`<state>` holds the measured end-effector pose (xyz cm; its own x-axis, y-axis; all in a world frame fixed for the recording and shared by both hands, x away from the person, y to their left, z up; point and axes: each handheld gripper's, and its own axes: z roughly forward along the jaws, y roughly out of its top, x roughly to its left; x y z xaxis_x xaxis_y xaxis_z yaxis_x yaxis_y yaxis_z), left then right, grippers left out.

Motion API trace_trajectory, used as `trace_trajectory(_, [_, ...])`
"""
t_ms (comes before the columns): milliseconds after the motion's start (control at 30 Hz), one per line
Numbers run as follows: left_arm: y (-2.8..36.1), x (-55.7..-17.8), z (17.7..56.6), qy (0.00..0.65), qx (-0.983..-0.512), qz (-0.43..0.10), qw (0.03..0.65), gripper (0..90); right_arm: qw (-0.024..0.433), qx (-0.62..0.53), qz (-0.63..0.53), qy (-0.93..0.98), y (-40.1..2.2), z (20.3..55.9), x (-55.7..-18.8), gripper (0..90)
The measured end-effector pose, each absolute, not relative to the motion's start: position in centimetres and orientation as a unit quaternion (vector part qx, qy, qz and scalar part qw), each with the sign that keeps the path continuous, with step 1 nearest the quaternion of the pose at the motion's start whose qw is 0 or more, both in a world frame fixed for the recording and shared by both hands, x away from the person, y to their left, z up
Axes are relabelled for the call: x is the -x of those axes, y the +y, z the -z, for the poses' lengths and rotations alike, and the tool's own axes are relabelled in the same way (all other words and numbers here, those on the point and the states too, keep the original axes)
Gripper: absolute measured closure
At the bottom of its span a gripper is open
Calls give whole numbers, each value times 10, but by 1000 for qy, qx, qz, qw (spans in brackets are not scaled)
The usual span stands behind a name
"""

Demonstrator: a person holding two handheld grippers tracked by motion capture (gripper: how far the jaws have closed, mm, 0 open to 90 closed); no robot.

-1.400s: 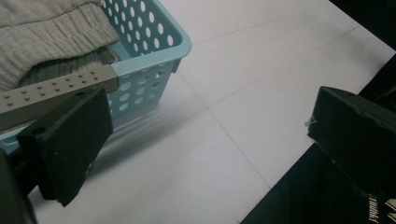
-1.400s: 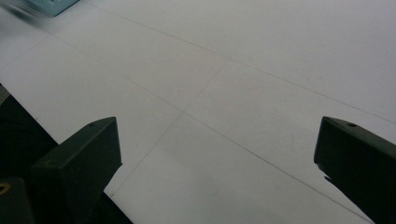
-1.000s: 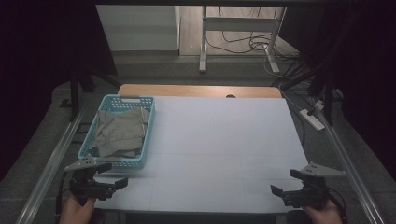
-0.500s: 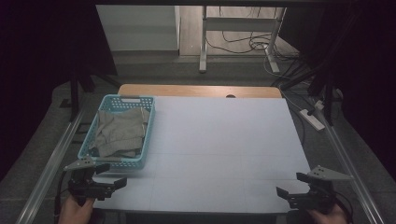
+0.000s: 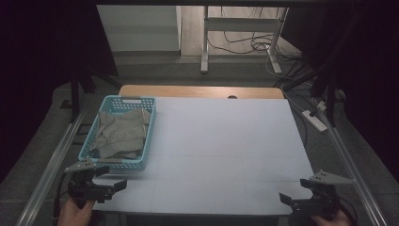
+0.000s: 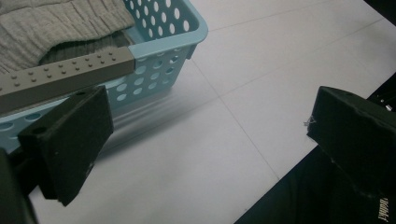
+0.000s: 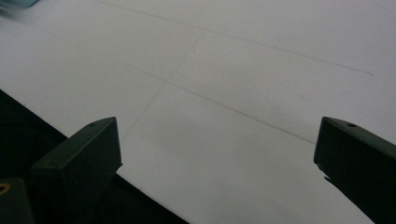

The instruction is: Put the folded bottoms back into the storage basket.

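— Where do we have the left claw (image 5: 117, 184)?

— Low in the lower left of the high view, at the near corner of the white worktop (image 5: 221, 141). Its jaws stand wide apart with nothing between them; in the left gripper view we see bare worktop in the gap.

— And what lies closest to it?

— The light blue basket (image 5: 114, 166), just beyond it toward the middle left of the high view. In the left gripper view the basket's perforated corner sits in the upper left, just past the left jaw, and we cannot tell whether the jaw touches it. A grey studded bar crosses in front of the basket there.

— What is in the basket?

— A folded grey cloth (image 5: 120, 133), lying inside it and rising to about the rim. Its ribbed weave shows at the top left of the left gripper view.

— And the right claw (image 5: 285, 197)?

— In the lower right of the high view, at the worktop's other near corner, well apart from the basket. Its jaws are spread wide too, empty, with plain white worktop and faint seam lines ahead of them in the right gripper view.
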<state>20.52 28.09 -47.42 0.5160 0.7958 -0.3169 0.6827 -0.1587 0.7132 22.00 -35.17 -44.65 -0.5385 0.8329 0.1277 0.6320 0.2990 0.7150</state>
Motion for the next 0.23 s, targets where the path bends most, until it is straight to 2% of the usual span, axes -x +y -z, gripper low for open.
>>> trace_trajectory(233, [281,-207,474,488,-756,-60,432,13,144,-457,-353,804,-348,448,-221,11])
